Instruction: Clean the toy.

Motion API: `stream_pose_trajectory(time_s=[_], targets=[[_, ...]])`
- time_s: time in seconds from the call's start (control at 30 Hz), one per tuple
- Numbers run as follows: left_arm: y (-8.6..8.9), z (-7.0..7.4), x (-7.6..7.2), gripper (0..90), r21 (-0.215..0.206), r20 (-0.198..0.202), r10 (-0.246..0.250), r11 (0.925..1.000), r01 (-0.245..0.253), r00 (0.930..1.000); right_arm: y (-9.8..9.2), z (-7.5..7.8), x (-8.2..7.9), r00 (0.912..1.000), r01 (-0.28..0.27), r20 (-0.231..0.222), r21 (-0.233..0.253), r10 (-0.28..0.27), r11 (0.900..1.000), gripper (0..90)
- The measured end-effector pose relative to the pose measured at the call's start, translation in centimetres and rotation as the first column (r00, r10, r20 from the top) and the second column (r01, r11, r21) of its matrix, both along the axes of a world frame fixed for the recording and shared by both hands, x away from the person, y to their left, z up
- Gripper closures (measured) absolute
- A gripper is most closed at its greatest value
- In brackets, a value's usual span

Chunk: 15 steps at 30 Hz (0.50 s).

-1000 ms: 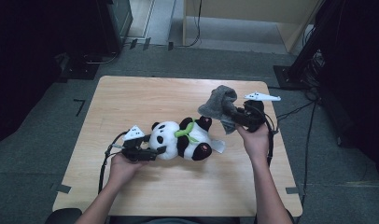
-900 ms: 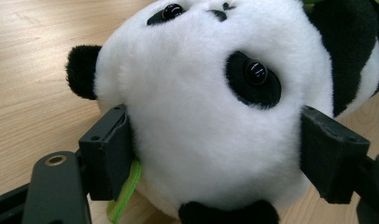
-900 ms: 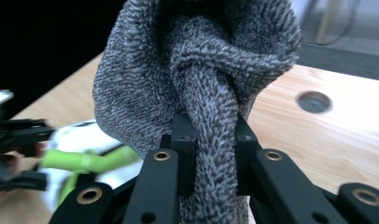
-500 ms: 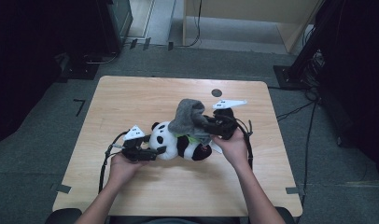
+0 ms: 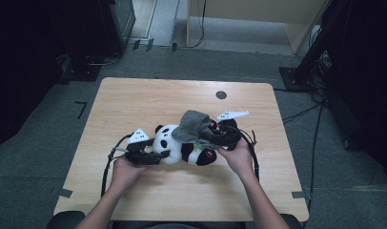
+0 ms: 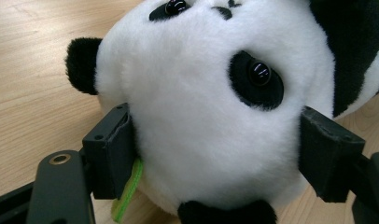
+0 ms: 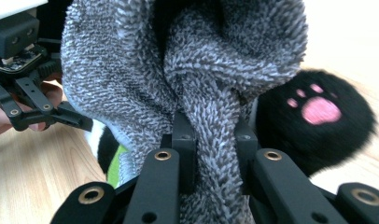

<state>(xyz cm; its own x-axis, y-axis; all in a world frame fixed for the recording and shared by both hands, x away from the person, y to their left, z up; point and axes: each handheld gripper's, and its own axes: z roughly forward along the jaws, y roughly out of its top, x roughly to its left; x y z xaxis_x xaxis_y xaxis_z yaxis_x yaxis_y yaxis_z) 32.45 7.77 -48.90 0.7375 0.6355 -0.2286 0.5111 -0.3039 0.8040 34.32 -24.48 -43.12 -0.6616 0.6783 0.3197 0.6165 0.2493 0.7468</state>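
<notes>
A black and white plush panda point(image 5: 182, 145) lies on its side in the middle of the wooden table point(image 5: 148, 102). My left gripper point(image 5: 151, 157) is shut on the panda's white head point(image 6: 211, 116), one jaw pressing each side of it. My right gripper point(image 5: 206, 133) is shut on a grey fuzzy cloth point(image 5: 191, 125) and holds it above the panda's body. In the right gripper view the grey cloth point(image 7: 187, 79) is bunched between the jaws, and a black paw with a pink pad point(image 7: 318, 112) sits to the right. The left gripper point(image 7: 24, 79) appears at the far left there.
A small dark round spot point(image 5: 221, 94) marks the table's far side. Cables point(image 5: 301, 114) trail off the right edge, and a black cable loops by the left hand point(image 5: 106, 167). Dark equipment stands on the floor behind and to the right of the table.
My right gripper has carried the grey cloth from the table's right side leftward, over the panda. The left gripper has stayed shut on the panda's head.
</notes>
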Motion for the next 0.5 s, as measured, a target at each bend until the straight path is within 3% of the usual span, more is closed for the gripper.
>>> stream_pose_trajectory(time_s=[0.4,0.5], targets=[[0.1,-0.1,0.2,22.7,-0.018,-0.02,0.005,0.9998,-0.005,0.9998,-2.9,-1.3,-0.5,0.997,0.066,-0.041,0.013,-0.066,0.998,78.6],[0.2,-0.1,0.3,22.7,-0.038,-0.039,0.012,0.9992,-0.014,0.9992,-3.5,-1.7,-0.3,0.9943,0.091,-0.053,-0.019,-0.092,0.996,78.6]])
